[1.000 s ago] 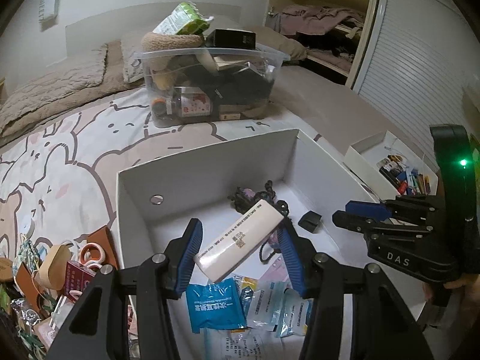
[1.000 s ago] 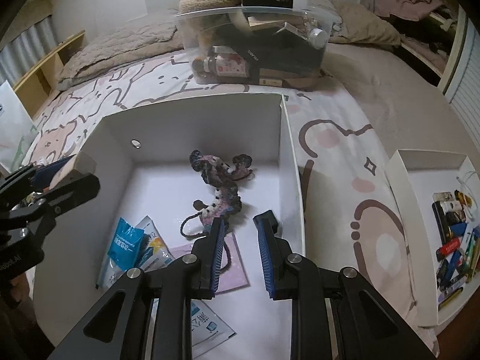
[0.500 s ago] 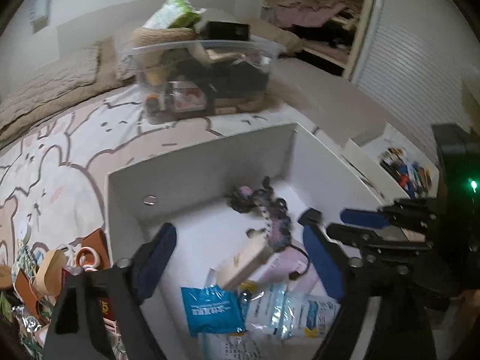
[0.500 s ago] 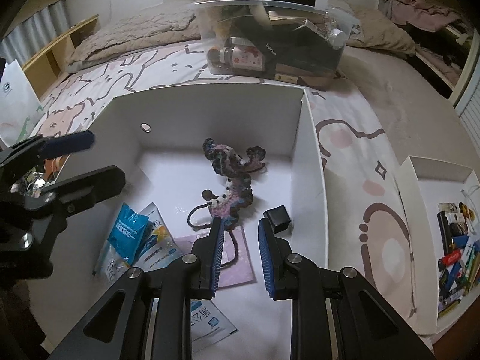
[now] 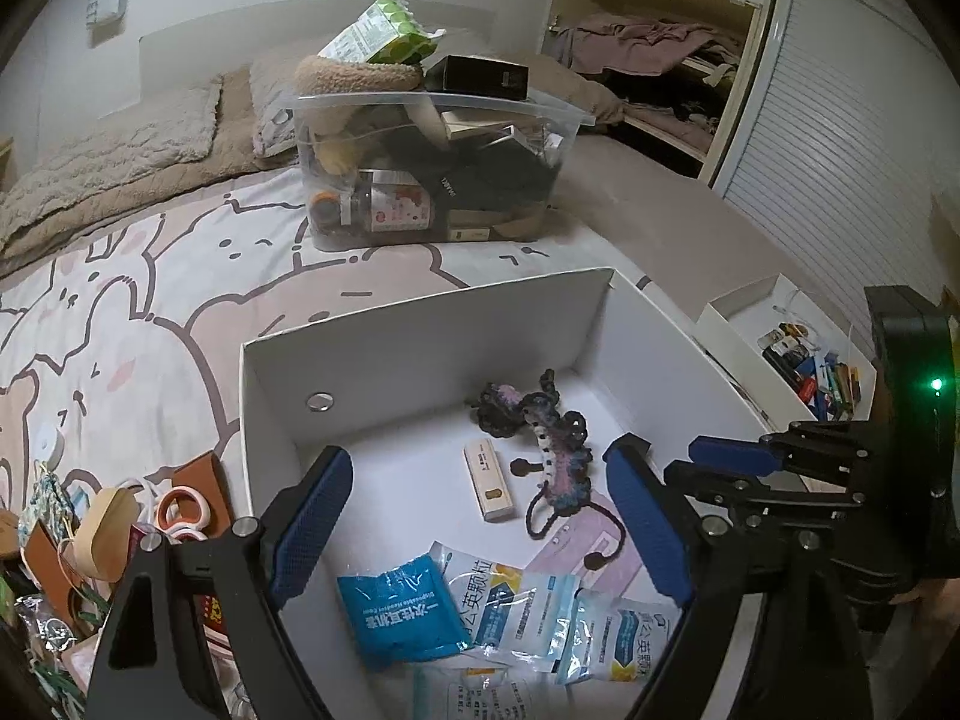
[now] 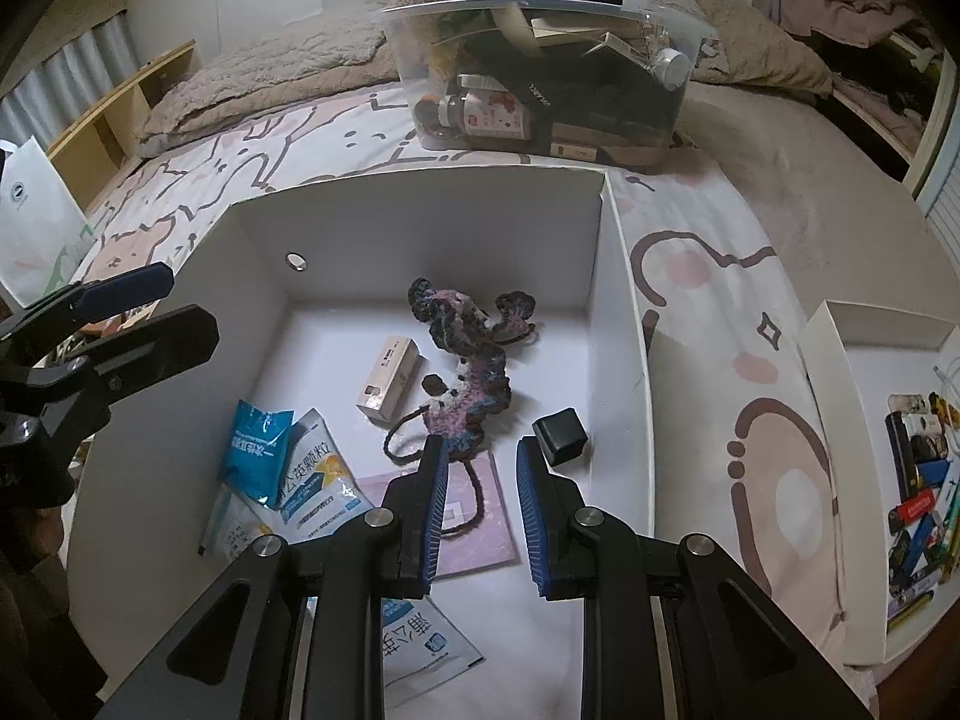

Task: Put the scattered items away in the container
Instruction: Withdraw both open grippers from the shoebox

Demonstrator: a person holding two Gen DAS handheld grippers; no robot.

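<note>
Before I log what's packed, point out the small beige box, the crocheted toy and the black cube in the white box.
small beige box (image 6: 389, 382): right wrist view, its long top face.
crocheted toy (image 6: 474, 372): right wrist view, mid-body.
black cube (image 6: 560, 436): right wrist view, its top face.

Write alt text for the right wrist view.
An open white box on a cartoon-print bedspread holds a crocheted toy, a small beige carton, a black cube and sachets. The right gripper hovers above, empty.

White box (image 6: 618, 324), blue packet (image 6: 255, 456), purple crochet toy (image 6: 468, 372).
</note>
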